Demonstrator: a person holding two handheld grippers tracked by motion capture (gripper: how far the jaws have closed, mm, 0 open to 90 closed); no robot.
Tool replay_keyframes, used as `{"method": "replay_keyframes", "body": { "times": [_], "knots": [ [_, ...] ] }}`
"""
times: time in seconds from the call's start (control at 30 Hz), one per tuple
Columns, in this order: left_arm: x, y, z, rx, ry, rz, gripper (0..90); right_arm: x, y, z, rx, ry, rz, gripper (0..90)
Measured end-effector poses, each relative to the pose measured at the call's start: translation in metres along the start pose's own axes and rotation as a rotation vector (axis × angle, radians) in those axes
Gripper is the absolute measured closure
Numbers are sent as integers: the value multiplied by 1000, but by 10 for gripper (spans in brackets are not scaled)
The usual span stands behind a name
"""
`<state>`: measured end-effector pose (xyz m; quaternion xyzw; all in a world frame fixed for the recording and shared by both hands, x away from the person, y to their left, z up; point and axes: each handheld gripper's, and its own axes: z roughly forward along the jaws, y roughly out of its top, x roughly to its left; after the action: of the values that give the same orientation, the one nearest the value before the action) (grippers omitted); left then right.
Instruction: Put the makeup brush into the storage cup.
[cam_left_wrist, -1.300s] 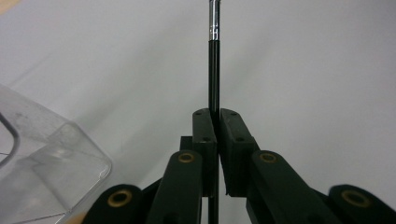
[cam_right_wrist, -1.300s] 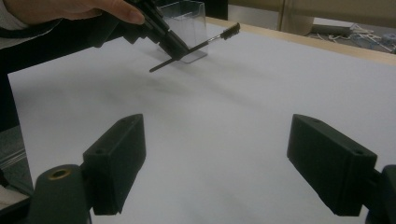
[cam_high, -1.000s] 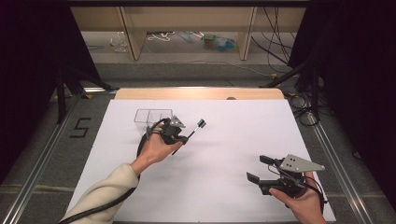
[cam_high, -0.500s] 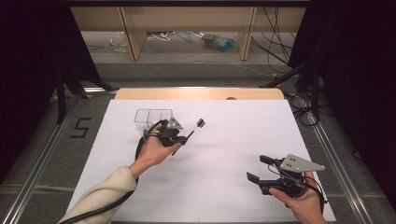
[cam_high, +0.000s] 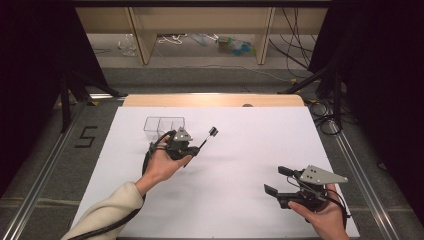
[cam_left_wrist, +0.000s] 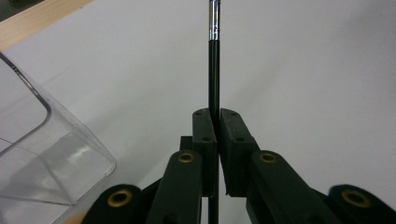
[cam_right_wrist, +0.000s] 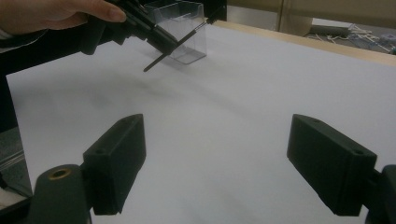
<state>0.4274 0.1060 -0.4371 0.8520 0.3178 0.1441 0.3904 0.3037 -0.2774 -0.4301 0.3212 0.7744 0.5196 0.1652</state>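
My left gripper is shut on a thin black brush and holds it just above the white sheet. The brush's dark head points away to the right, and its tail sticks out behind the jaws. In the left gripper view the pads pinch the brush's black handle, whose silver ferrule is near the top edge. A clear plastic box stands just left of and behind that gripper. My right gripper hovers open at the near right, with nothing between its wide-apart jaws.
A white sheet covers the table, with a wooden strip along its far edge. The right gripper view shows the left gripper, the brush and the clear box far off to the left. Dark curtains flank both sides.
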Motion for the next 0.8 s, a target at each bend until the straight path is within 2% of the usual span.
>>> {"method": "replay_keyframes", "body": {
  "times": [0.27, 0.37, 0.53, 0.7, 0.77, 0.8],
  "knots": [
    [-1, -2, -4, -29, 16, -3, 853, 0, 0, 0, -2, -1, -2, 207],
    [-2, -3, -5, -53, 20, -17, 852, 0, 0, 0, 0, 1, 0, 207],
    [-1, -4, -7, -70, 25, -6, 853, 0, 0, 0, 0, 2, 0, 206],
    [-1, -6, -9, -89, 37, -28, 852, 1, 0, -1, 11, 12, 16, 207],
    [0, -6, -10, -93, 30, -26, 852, 1, 0, -1, 12, 13, 17, 206],
    [-1, -6, -11, -102, 45, -27, 852, 1, 0, -1, 12, 12, 17, 207]
  ]
}}
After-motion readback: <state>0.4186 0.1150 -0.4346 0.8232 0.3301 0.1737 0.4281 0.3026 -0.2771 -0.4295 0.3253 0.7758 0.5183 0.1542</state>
